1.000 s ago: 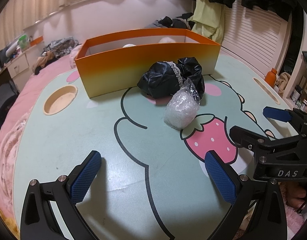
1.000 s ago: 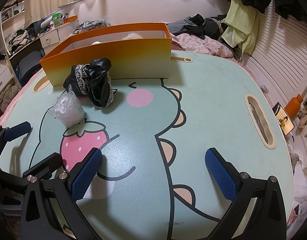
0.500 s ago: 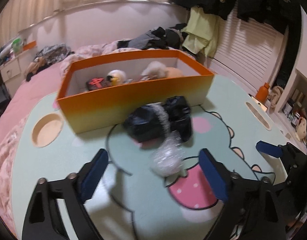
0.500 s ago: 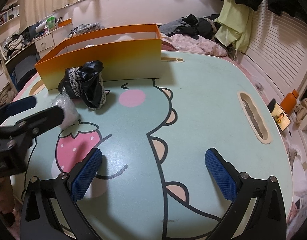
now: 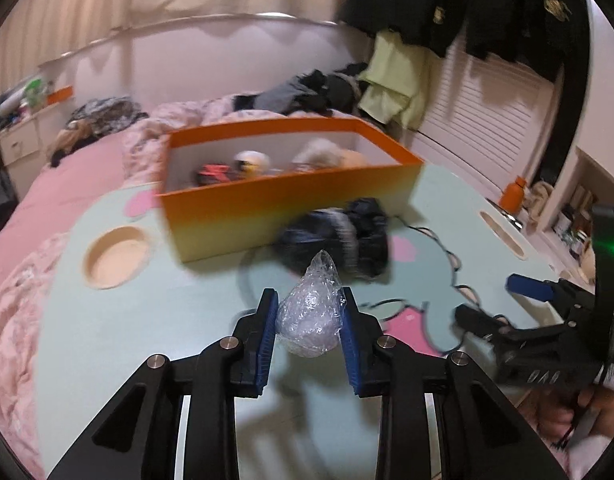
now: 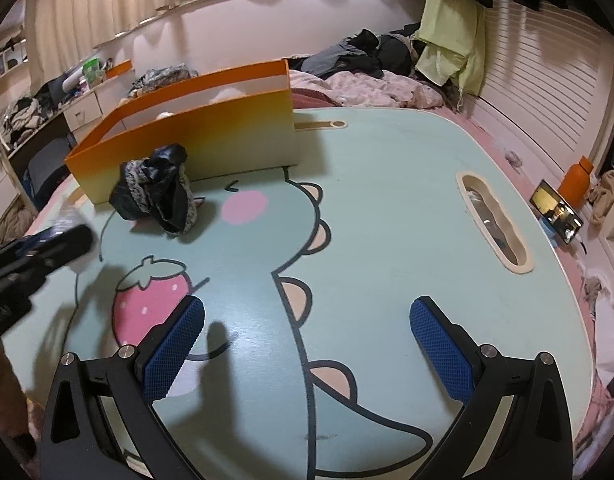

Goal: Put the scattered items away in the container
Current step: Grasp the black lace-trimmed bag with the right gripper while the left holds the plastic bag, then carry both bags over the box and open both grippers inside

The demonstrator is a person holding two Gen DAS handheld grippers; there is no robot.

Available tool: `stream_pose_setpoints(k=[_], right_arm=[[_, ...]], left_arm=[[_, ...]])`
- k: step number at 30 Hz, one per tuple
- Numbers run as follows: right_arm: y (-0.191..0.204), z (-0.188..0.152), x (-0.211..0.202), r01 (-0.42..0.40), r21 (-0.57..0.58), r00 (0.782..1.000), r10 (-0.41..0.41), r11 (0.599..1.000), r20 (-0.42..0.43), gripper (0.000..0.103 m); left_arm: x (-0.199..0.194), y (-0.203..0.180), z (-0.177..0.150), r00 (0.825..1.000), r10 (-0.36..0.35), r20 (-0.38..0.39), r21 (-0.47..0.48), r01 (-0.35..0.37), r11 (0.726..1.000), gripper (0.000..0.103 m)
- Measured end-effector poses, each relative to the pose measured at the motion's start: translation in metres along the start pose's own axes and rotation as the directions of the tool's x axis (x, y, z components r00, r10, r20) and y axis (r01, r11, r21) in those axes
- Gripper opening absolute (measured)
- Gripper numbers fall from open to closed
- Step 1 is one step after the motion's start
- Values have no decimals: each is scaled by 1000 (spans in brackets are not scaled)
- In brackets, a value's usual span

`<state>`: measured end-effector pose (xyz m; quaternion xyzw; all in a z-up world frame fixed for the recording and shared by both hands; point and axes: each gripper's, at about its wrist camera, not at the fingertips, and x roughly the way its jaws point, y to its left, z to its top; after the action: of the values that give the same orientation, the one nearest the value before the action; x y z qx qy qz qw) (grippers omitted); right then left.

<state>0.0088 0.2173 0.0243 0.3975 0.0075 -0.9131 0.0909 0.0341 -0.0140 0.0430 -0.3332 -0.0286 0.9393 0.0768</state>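
Observation:
A crumpled clear plastic bag [image 5: 311, 320] sits between the blue pads of my left gripper [image 5: 308, 296], whose jaws are closing and press on both its sides; it hangs above the table. Beyond it a black garment with lace trim [image 5: 347, 236] lies against the front wall of the orange box [image 5: 291, 208], which holds several small toys. My right gripper [image 6: 307, 306] stands wide open over the table's strawberry and dinosaur print with nothing between its fingers. In the right wrist view the left gripper [image 6: 47, 240] is blurred at the far left, short of the garment [image 6: 155, 188].
The pale green table [image 6: 387, 200] has a round cup recess [image 5: 115, 256] at the left and a long slot [image 6: 495, 220] at the right. A phone [image 6: 555, 212] and an orange bottle [image 6: 575, 184] stand past the right edge. A pink bed with clothes lies behind.
My left gripper moved forward to the plastic bag, closed its jaws around it and lifted it off the strawberry print. The right gripper stayed open, nearly in place.

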Motion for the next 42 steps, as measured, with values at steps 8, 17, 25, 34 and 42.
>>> stream_pose_setpoints(k=[8, 17, 25, 34, 42], right_arm=[[33, 24, -5, -185, -99, 982, 189, 978, 30, 103], [107, 69, 43, -144, -224, 990, 139, 964, -38, 103], [99, 59, 41, -224, -192, 974, 212, 956, -79, 39], [76, 71, -12, -256, -199, 962, 269, 946, 44, 36], [53, 146, -21, -207, -177, 967, 229, 962, 109, 36]], left_arm=[[-13, 30, 4, 997, 67, 40, -57, -64, 996, 28], [-19, 21, 4, 997, 47, 64, -30, -45, 999, 28], [-20, 23, 9, 996, 46, 72, -36, -43, 998, 28], [-12, 13, 42, 998, 7, 65, -15, -6, 1000, 28], [27, 10, 122, 999, 5, 35, -6, -5, 1000, 28]])
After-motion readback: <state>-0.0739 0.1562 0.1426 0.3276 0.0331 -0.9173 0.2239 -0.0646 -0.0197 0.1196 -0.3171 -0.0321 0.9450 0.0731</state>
